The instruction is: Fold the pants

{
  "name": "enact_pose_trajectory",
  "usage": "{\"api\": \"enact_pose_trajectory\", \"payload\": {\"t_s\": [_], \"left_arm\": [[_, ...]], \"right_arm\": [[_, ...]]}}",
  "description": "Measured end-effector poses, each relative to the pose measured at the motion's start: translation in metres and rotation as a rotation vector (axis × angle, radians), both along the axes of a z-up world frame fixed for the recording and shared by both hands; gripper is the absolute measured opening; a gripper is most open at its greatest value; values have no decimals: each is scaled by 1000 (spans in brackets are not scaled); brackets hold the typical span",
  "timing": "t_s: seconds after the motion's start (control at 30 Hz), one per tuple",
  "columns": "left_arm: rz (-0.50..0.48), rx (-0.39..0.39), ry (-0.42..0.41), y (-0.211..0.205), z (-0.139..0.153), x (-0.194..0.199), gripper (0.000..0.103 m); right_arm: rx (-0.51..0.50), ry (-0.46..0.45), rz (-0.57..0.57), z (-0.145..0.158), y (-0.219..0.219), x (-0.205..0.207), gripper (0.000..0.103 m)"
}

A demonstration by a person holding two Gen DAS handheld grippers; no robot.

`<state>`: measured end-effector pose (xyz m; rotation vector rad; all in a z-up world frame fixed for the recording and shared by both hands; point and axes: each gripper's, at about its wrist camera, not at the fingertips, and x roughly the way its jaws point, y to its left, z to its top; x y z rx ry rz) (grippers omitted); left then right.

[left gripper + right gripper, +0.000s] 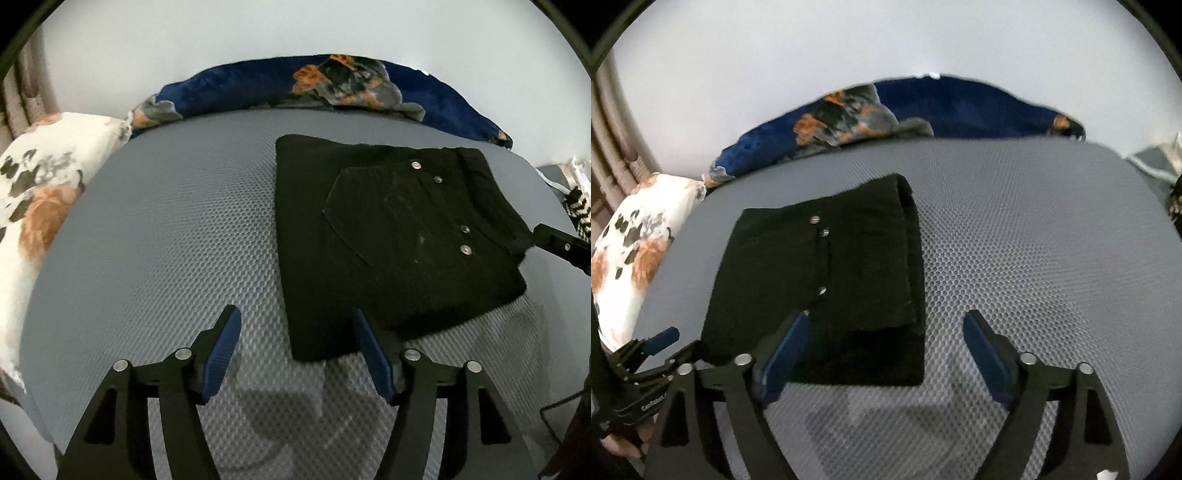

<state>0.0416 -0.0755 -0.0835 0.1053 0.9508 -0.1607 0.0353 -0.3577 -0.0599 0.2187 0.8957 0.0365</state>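
The black pants (388, 240) lie folded into a compact rectangle on the grey honeycomb mat (166, 240), back pocket and metal rivets facing up. My left gripper (295, 317) is open at their near left corner; its pads do not press the cloth. In the right wrist view the pants (820, 277) sit left of centre. My right gripper (886, 317) is open wide over their near right corner, its left finger (790, 339) in front of the fabric. Each gripper shows in the other's view: the right gripper's tip (561, 243) by the waistband, the left gripper (665, 343) at the lower left.
A blue floral blanket (332, 85) is bunched along the mat's far edge against a pale wall. A white floral pillow (40, 192) lies at the left. A black-and-white patterned item (580, 206) sits at the far right edge.
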Motion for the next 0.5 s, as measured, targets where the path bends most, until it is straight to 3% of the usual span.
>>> {"api": "enact_pose_trajectory", "payload": {"t_s": [0.17,0.5], "left_arm": [[18,13,-19,-3,9,-23,67],[102,40,-61,0,21,-51,67]], "right_arm": [[-73,-62,-1,12,27,-25,98],[-53,-94,-3,11,54,-54,100]]}}
